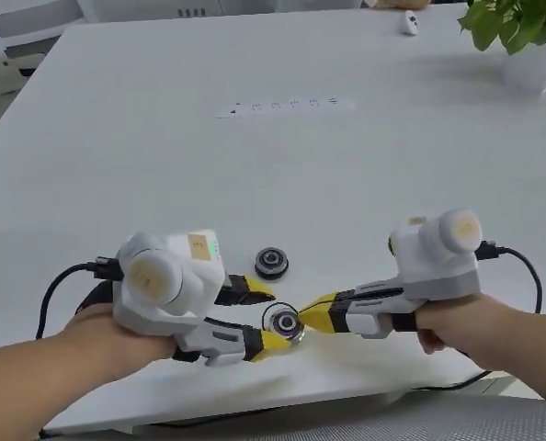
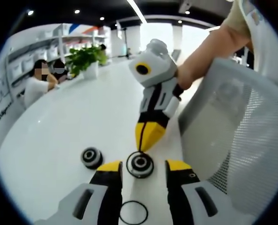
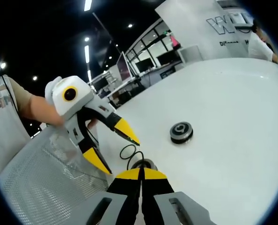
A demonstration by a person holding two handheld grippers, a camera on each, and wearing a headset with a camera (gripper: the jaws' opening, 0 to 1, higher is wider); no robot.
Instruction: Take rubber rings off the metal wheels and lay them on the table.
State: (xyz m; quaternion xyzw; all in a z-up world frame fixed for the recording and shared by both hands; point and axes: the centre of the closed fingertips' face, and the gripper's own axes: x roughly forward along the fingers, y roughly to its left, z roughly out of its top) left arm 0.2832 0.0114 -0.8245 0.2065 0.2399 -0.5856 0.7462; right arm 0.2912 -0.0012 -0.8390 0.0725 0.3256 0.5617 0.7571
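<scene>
A metal wheel [image 1: 282,322] with a black rubber ring on its rim lies near the table's front edge. My left gripper [image 2: 143,166] is open, its yellow tips on either side of this wheel [image 2: 140,164] with a gap on the right. My right gripper [image 3: 141,174] is shut, and its tip [image 2: 146,140] touches the wheel's [image 3: 144,163] far rim; whether it pinches the ring I cannot tell. A loose rubber ring [image 2: 133,212] lies flat on the table between my left jaws, also seen as the thin black ring [image 3: 128,151]. A second wheel [image 1: 271,262] sits a little farther back.
The white table [image 1: 255,165] stretches away, with a power strip [image 1: 282,107] set in its middle. A potted plant [image 1: 512,23] stands at the far right corner. A grey mesh chair back [image 2: 232,131] is close beside the table edge. People sit at the far end [image 2: 40,79].
</scene>
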